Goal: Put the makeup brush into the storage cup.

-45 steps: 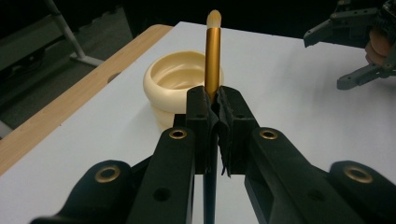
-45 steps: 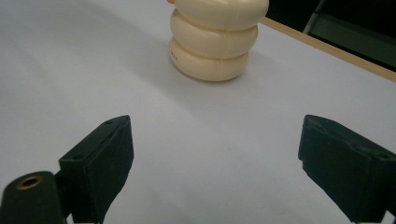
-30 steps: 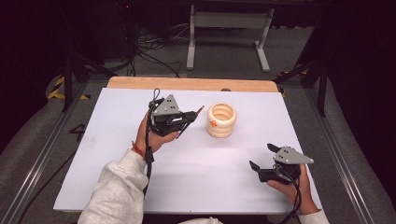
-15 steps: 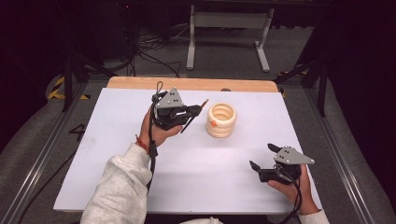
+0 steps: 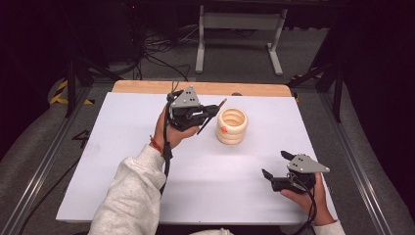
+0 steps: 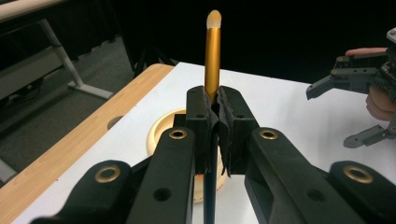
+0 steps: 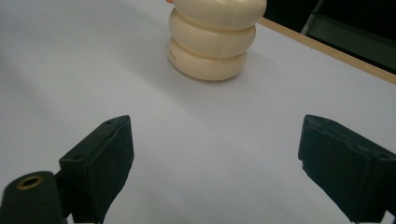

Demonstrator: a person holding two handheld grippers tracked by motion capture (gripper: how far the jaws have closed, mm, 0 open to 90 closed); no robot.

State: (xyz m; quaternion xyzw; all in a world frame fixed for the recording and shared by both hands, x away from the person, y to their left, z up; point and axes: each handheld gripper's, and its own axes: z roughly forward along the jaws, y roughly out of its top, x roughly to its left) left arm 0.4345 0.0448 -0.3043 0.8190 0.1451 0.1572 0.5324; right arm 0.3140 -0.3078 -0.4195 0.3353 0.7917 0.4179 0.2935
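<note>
Left of centre in the high view, the left tool (image 5: 211, 111) is clamped on a thin brush (image 6: 212, 56) with a gold handle and pale tip, held above the white counter (image 5: 122, 161). Just right of it stands a cream ribbed holder (image 5: 232, 125); small marks near its base may be print, too blurred to read. At lower right, the right tool (image 5: 276, 164) rests with its jaws apart.

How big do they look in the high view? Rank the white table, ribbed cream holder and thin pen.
1. white table
2. ribbed cream holder
3. thin pen, clamped in the left hand-held gripper
</note>
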